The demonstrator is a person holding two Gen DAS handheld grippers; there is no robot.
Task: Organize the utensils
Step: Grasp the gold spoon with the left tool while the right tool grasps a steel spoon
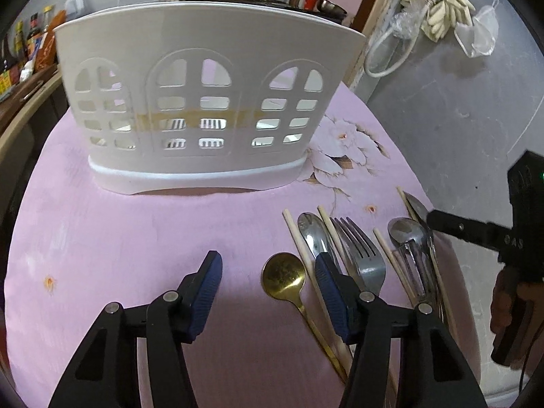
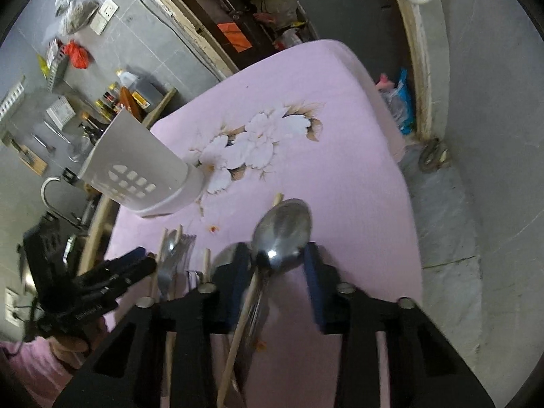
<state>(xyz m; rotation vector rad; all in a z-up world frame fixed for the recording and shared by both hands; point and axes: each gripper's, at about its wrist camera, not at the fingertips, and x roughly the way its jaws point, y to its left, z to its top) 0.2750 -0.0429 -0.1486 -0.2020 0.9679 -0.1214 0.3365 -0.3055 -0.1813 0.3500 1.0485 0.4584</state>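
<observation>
From the left wrist view, the left claw [image 1: 268, 292] hovers released over the pink counter [image 1: 136, 231], its right finger above the near end of the row of cutlery. Only this view shows the gold spoon [image 1: 284, 275], lying just left of a steel spoon [image 1: 312, 231], chopsticks [image 1: 299, 238] and a fork [image 1: 360, 244]. Beyond them stands the white utensil holder [image 1: 204, 102], upright, its arched cut-outs facing the claw.

The right wrist view shows the right claw [image 2: 277, 265] spread around a large steel spoon [image 2: 284, 229], the pads apart from its bowl; whether it touches the handle I cannot tell. A chopstick [image 2: 238, 336] runs beneath. The holder lies far left of that spoon, past the printed flower [image 2: 251, 146].
</observation>
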